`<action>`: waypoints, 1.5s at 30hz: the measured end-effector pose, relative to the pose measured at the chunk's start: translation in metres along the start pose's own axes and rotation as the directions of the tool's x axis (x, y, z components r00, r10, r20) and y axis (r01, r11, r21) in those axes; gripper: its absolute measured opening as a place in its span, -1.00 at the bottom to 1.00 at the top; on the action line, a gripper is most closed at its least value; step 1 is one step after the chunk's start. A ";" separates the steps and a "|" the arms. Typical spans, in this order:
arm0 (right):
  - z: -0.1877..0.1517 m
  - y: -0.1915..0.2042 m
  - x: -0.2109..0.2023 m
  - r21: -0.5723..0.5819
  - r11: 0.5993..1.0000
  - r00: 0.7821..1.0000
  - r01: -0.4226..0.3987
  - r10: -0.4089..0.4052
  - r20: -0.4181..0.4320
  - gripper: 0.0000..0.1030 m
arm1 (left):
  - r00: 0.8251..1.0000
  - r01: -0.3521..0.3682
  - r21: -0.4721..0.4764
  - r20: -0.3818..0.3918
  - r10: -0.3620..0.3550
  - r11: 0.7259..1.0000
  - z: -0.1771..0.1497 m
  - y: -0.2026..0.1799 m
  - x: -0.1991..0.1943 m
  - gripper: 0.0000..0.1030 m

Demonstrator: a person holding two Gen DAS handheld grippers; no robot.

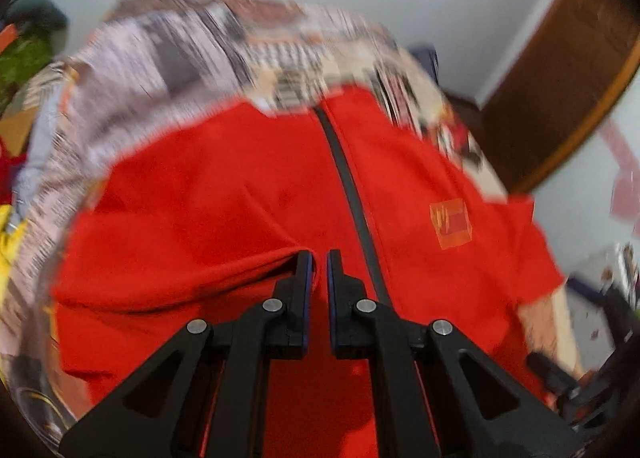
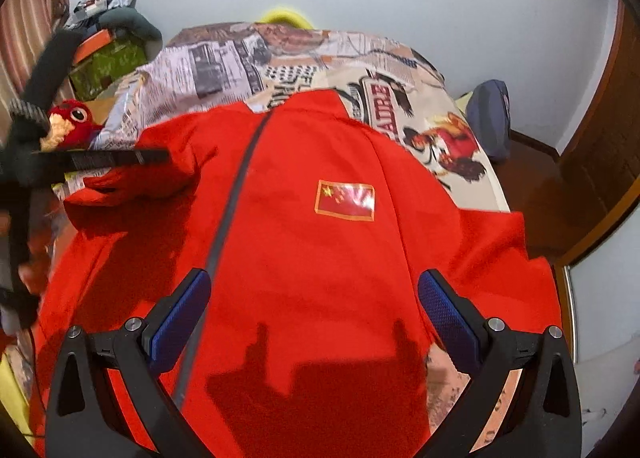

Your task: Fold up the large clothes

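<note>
Fabric of a red jacket (image 2: pixel 304 242) is lying spread across a bed (image 2: pixel 248 58), front side up, covering most of the newsprint-patterned sheet. A dark zipper (image 2: pixel 230 210) is running down the middle of the jacket, and a flag patch (image 2: pixel 346 200) is sitting on the chest to one side of it. The left gripper (image 1: pixel 319 272) is pointing down at the jacket with its fingers (image 1: pixel 304 278) pressed nearly together, pinching a raised fold of the red cloth that is bunching up beside the zipper. In the right wrist view that same gripper is showing as a dark blurred shape at the left edge, over one sleeve of the jacket. The right gripper (image 2: pixel 314 310) is hanging above the lower front of the jacket with its fingers (image 2: pixel 182 314) spread wide and nothing between them; the blue pads are facing each other across bare red cloth, and their shadow is falling on the fabric below. A red plush toy (image 2: pixel 74 118) is sitting just beside the bed near the sleeve. A dark blue bag (image 2: pixel 490 114) is resting at the far side of the bed, against the white wall.
</note>
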State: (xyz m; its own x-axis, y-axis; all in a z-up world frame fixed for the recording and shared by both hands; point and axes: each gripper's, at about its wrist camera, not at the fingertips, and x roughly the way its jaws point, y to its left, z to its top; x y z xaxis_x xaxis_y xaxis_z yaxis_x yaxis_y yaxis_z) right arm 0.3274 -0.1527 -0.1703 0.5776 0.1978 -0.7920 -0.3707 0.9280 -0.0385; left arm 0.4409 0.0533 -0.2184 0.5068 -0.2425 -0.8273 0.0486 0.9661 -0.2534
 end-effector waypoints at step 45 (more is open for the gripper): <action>0.060 0.257 0.144 -0.363 0.882 0.943 -0.301 0.218 -0.250 0.24 | 0.990 -0.136 -0.207 0.006 0.140 0.969 -0.118 0.202 -0.035 0.10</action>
State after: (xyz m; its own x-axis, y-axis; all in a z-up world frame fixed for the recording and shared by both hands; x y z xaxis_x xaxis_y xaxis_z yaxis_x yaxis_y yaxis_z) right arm 0.3593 0.1331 -0.2572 0.2819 0.3101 -0.9079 -0.7648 0.6440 -0.0175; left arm 0.3320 0.2461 -0.2999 0.5134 -0.1044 -0.8518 -0.1999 0.9507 -0.2370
